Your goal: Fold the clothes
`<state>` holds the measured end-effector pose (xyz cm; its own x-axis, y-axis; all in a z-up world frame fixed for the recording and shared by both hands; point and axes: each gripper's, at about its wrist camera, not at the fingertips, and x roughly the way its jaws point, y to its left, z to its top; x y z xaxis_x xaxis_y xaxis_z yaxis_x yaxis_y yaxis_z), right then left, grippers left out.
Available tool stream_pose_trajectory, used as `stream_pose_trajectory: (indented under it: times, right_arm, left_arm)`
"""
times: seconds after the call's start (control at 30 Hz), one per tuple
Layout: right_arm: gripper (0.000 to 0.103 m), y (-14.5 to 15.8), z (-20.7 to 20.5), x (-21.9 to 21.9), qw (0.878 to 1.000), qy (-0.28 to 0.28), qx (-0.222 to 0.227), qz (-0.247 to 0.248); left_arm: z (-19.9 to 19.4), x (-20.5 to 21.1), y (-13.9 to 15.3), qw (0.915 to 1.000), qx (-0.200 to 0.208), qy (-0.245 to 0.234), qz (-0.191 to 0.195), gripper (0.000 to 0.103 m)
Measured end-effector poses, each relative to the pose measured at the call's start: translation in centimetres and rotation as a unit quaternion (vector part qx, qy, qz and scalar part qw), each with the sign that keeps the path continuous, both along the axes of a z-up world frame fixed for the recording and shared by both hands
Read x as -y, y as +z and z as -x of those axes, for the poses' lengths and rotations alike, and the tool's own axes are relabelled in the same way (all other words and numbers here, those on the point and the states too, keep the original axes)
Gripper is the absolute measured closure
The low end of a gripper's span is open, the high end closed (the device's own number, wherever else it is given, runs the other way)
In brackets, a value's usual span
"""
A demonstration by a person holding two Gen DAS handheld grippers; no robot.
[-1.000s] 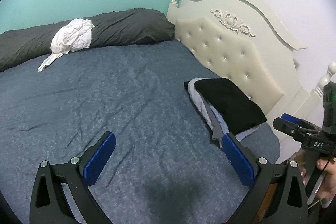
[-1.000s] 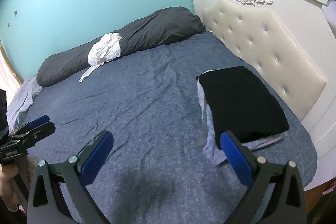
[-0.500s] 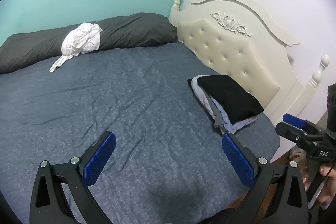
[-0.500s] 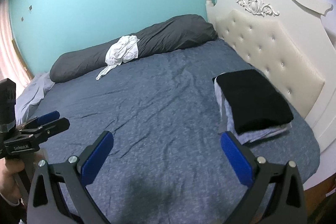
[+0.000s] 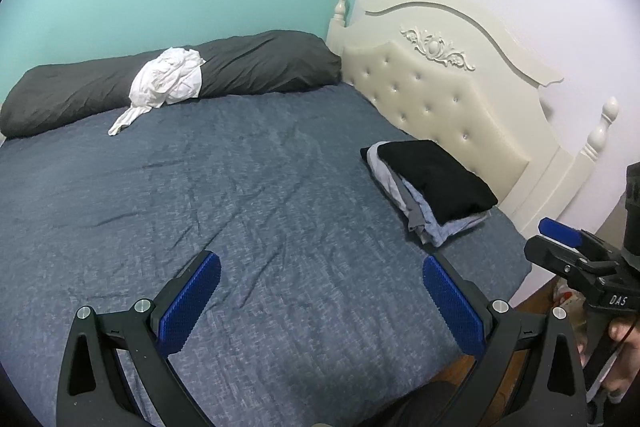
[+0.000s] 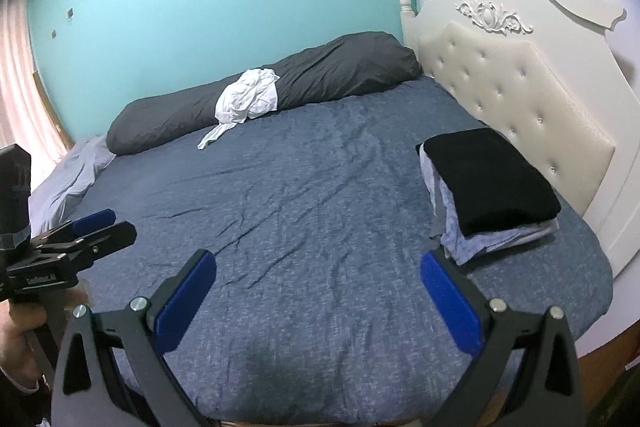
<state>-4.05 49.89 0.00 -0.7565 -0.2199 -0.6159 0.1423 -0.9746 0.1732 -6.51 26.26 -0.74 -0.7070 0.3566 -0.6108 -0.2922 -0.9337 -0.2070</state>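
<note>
A crumpled white garment (image 5: 166, 83) (image 6: 248, 97) lies on the dark grey bolster at the far side of the bed. A stack of folded clothes, black on top of pale blue-grey pieces (image 5: 434, 181) (image 6: 490, 183), rests by the headboard. My left gripper (image 5: 320, 301) hangs open above the near part of the blue bedspread, holding nothing. My right gripper (image 6: 318, 301) is open too, over the near edge of the bed, well short of the stack. Each gripper shows in the other's view at the side, held by a hand.
The blue bedspread (image 5: 224, 187) (image 6: 320, 195) is wide and wrinkled. A cream tufted headboard (image 5: 440, 95) (image 6: 516, 83) stands on the right. The grey bolster (image 5: 256, 67) (image 6: 332, 71) lines the teal wall. A pale sheet (image 6: 68, 179) bunches at the far left.
Both grippers have pulled back and risen away from the folded stack, so more of the bed and its near edge shows. The clothes have not moved.
</note>
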Motion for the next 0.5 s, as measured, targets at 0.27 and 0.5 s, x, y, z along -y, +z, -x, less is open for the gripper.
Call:
stream_pose_trajectory:
  times: [0.27, 0.5]
  right_arm:
    - [0.0, 0.7, -2.4, 1.8, 1.0, 0.014, -0.012, 0.007]
    - [0.0, 0.6, -3.7, 2.6, 1.0, 0.015, -0.014, 0.011]
  left_arm:
    - [-2.4, 1.1, 0.7, 0.9998, -0.015, 0.005, 0.009, 0.0]
    - [-3.9, 2.0, 0.8, 0.9998, -0.015, 0.009, 0.009, 0.0]
